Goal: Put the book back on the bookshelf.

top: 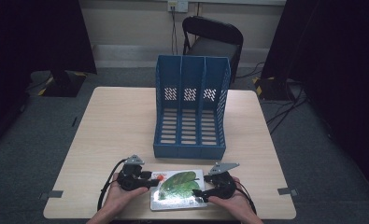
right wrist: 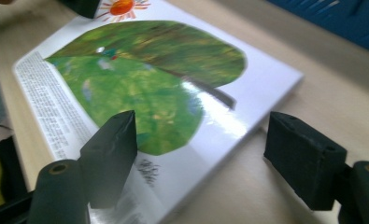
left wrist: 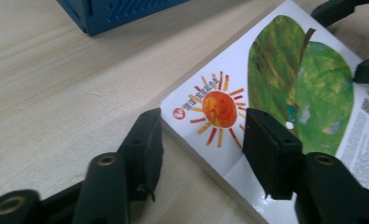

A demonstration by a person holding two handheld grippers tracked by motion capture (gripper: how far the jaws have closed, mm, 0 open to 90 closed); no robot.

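A picture book (top: 177,189) with a white cover, a big green leaf and an orange sun lies flat near the table's front edge. My left gripper (top: 153,181) is at its left end. In the left gripper view (left wrist: 202,120) one jaw rests on the table beside the book's (left wrist: 289,79) edge and the other sits over the cover by the sun; the pads stand apart, pinching nothing. My right gripper (top: 198,192) is at the book's right front. In the right gripper view (right wrist: 202,119) its jaws straddle a corner of the book (right wrist: 145,70), open.
A blue three-slot file rack (top: 191,107) stands in the middle of the wooden table (top: 121,121), just behind the book. A black chair (top: 212,39) is beyond the far edge. Grey tape marks (top: 55,193) sit near the front corners.
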